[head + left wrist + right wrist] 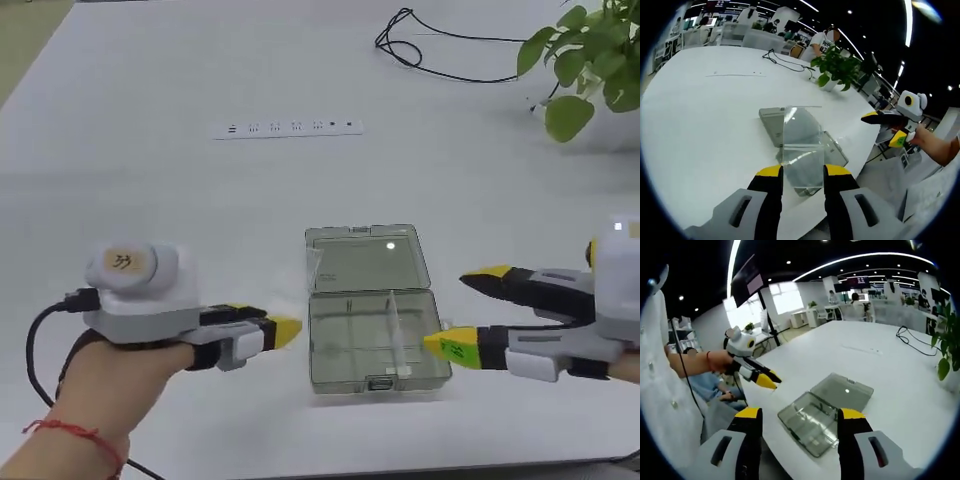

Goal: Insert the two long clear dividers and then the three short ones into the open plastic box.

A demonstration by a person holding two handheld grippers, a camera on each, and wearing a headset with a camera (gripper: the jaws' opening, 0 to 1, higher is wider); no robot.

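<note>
The open clear plastic box (350,370) lies on the white table between my two grippers, its lid (365,258) folded flat behind it. At least one clear divider (395,318) stands inside the tray. My left gripper (285,331) hovers just left of the box. In the left gripper view, this gripper (803,172) is shut on a clear divider (801,142), held upright above the box (837,152). My right gripper (466,310) is at the box's right side, open and holding nothing. In its own view, my right gripper (801,415) looks down on the box (807,422).
A white power strip (290,127) lies farther back on the table (150,200). A black cable (430,50) and a green plant (585,60) are at the back right. The table's near edge runs just below the box.
</note>
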